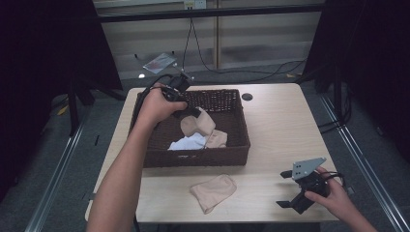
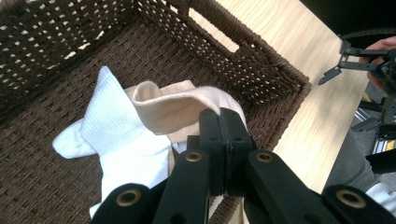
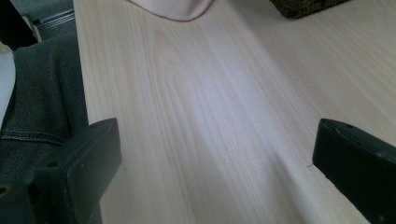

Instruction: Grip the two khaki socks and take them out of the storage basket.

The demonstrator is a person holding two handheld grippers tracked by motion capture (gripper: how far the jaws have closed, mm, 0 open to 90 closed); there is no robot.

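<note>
A dark brown wicker basket (image 1: pixel 198 158) (image 2: pixel 261 60) stands on the table. Above its middle, my left gripper (image 1: pixel 193 112) (image 2: pixel 223 127) is shut on a beige sock (image 1: pixel 198 124) (image 2: pixel 177 109), which hangs from the jaws over the basket floor. A white sock (image 1: pixel 186 143) (image 2: pixel 121 140) lies in the basket beside another beige sock (image 1: pixel 217 139). A third beige sock (image 1: pixel 212 192) (image 3: pixel 173 8) lies flat on the table in front of the basket. My right gripper (image 1: pixel 284 188) (image 3: pixel 219 154) rests open near the table's front right corner, with bare wood between its jaws.
The light wooden table (image 1: pixel 280 130) has free room to the right of the basket. A round cable hole (image 1: pixel 247 96) sits at the back. Cables run over the floor behind the table. The person's trouser leg (image 3: pixel 42 84) is beside the table edge.
</note>
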